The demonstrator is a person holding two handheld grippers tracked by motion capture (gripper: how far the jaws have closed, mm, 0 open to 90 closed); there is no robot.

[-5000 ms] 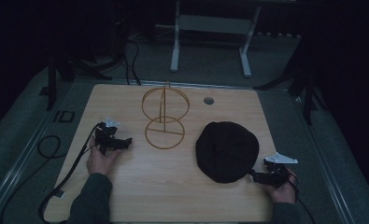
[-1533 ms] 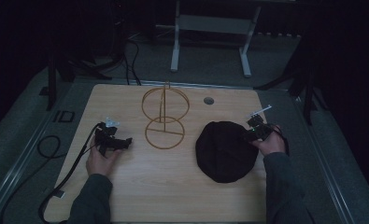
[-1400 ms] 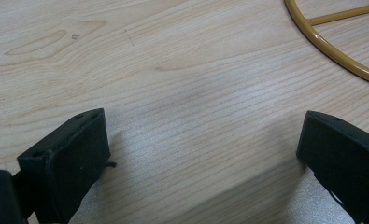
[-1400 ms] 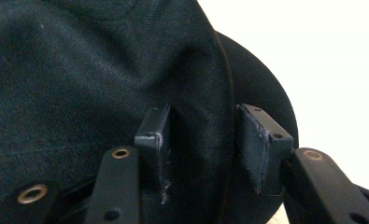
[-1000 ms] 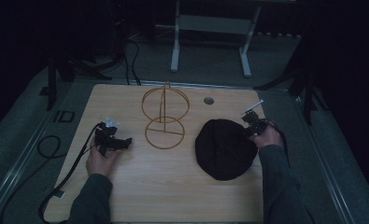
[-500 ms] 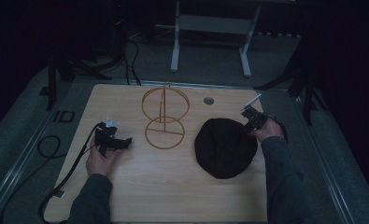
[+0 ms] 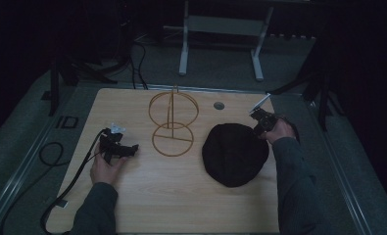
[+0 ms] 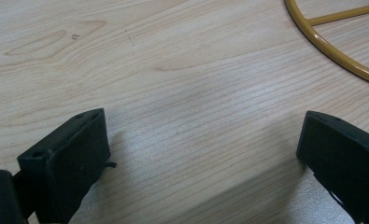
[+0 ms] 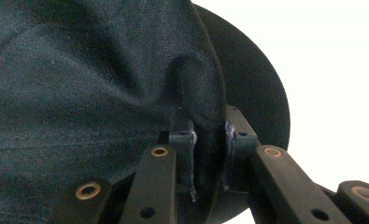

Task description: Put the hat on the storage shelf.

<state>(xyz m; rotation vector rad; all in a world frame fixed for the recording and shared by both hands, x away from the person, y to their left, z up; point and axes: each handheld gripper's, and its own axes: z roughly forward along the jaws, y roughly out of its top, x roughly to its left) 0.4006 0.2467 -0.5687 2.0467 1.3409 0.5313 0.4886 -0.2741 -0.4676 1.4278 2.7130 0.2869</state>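
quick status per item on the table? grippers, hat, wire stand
Left gripper: open, jaws wide apart over bare wood, holding nothing.
Right gripper: shut on a fold of the black hat.
Black hat: lying on the table, pinched at its far right edge.
Gold wire stand: upright, untouched, no hat on it.
Table: light wood.

Black hat (image 7: 235,154) lies beside gold stand (image 7: 173,122).

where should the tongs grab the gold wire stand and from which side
Best on the upright ring of the gold wire stand, near its top, coming down from above. The wire is thin and stands free there, so the jaws can close across it, while the base ring lies flat on the table with no room beneath. The left tongs, open, are nearer.
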